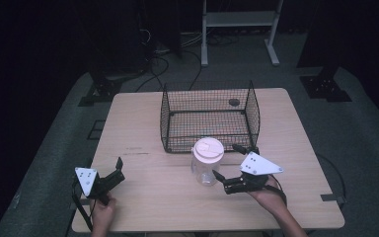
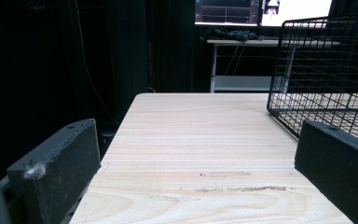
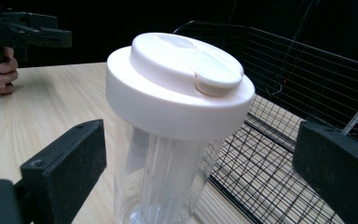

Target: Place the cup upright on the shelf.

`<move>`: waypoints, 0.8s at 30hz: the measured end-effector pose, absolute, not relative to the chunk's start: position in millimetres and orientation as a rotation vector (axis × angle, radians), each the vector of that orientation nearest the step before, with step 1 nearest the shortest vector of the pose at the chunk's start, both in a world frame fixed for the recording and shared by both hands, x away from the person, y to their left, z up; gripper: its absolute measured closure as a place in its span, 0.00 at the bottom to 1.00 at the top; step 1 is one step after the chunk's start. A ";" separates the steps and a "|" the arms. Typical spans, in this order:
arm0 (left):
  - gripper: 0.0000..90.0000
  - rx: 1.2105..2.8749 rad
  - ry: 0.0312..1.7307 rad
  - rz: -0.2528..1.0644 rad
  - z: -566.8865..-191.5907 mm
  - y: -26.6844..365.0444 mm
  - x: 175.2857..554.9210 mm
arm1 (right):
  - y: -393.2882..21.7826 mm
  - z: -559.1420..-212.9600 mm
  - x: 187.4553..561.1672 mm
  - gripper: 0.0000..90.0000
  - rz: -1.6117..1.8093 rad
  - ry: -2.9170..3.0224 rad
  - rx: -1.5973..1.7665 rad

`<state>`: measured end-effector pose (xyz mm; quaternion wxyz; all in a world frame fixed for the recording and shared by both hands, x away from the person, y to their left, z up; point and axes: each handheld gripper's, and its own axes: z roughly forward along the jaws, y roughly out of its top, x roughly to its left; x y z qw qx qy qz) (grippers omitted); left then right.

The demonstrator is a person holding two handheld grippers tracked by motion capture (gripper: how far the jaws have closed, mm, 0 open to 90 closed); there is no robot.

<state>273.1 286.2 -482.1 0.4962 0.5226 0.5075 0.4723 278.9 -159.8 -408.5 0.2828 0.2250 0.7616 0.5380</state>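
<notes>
A clear plastic jar (image 1: 206,168) with a white lid (image 1: 208,149) stands upright on the wooden table (image 1: 148,197), just in front of a black wire basket (image 1: 209,116). My right gripper (image 1: 228,162) is open right beside the jar. In the right gripper view its jaws stand wide on either side of the jar (image 3: 168,158), apart from it. The basket (image 3: 303,98) rises behind. My left gripper (image 1: 119,169) rests open near the table's front left corner. In the left gripper view my left gripper (image 2: 198,163) has bare table between its jaws.
The basket (image 2: 326,70) stands open-topped with nothing visible in it. A small dark disc (image 1: 234,102) lies on the table behind it. A white metal frame (image 1: 239,19) and cables are on the floor beyond the table. The person's other hand and gripper (image 3: 23,28) show far left.
</notes>
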 end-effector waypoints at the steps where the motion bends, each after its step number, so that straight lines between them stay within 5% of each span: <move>1: 0.00 1.266 1.229 1.144 -482.1 286.2 273.1 | -158.9 -408.3 279.4 0.03 1.440 2.038 0.603; 24: 0.00 1.264 1.228 1.141 -482.1 286.5 273.2 | -124.5 -410.9 299.1 0.03 1.490 2.028 0.589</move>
